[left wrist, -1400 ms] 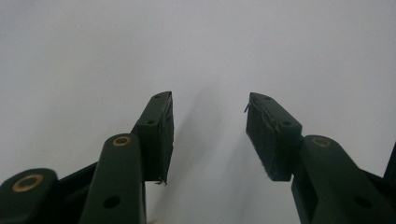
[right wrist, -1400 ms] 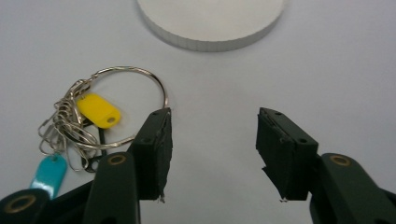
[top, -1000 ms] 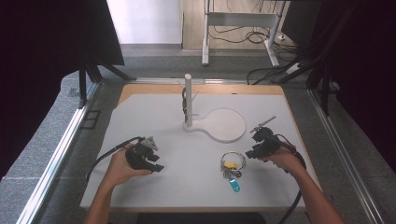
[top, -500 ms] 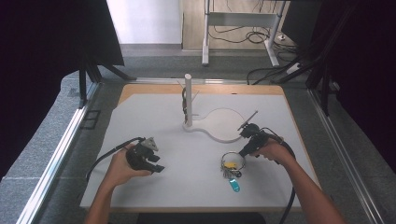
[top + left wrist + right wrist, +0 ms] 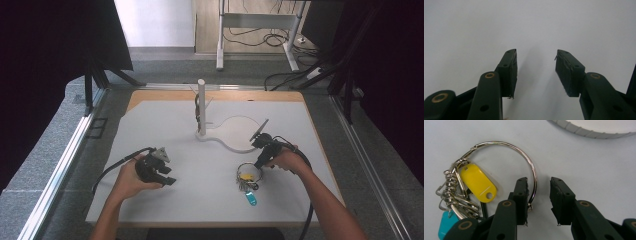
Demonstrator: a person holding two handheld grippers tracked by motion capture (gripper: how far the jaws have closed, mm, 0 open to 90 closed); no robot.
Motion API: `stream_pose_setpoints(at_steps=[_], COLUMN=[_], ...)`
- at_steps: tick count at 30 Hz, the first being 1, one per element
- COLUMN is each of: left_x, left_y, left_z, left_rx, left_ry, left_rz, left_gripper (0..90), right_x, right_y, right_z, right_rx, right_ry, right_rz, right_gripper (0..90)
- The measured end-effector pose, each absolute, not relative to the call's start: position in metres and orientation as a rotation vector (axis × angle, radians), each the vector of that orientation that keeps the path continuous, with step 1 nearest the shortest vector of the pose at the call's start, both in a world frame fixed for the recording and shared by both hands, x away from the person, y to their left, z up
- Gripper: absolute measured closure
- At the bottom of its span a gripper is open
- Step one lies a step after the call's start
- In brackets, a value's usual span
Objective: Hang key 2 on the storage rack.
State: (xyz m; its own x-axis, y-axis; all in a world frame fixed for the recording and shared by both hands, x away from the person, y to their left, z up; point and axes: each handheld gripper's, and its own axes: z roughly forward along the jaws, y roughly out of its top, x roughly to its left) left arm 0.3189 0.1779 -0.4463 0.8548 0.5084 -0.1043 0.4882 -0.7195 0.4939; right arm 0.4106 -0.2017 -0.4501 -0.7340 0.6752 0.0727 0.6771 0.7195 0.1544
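Observation:
A large metal key ring (image 5: 249, 171) lies flat on the white table, right of centre, carrying a yellow tag (image 5: 477, 182), a blue tag (image 5: 446, 222) and several small clips. My right gripper (image 5: 259, 164) points down at it. In the right gripper view its jaws (image 5: 539, 181) have just been closing and straddle the ring's wire (image 5: 533, 177). The wire lies against the left pad, while the right pad stands clear of it. My left gripper (image 5: 167, 177) rests low over bare table at the left, its jaws (image 5: 536, 53) apart with nothing between them.
A white post (image 5: 201, 105) with small pegs stands at the table's middle back on a rounded white base (image 5: 240, 132), whose ribbed rim (image 5: 584, 131) lies just beyond the key ring. Cables trail from both grippers toward the person.
My right gripper has moved left and down from the table's right side onto the key ring, and its jaws have narrowed. The left hand has kept still.

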Motion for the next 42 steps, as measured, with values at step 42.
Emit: stream_pose_setpoints(at_steps=[42], left_x=[0.316], left_y=[0.185], left_z=[-0.44], left_rx=[2.494], left_ry=[0.72], left_rz=[0.101], left_gripper=[52.6], right_x=[0.405], right_y=[-0.196], right_z=[-0.399], right_rx=[-1.117], right_ry=[-2.818], right_rz=[-0.17], right_gripper=[87.5])
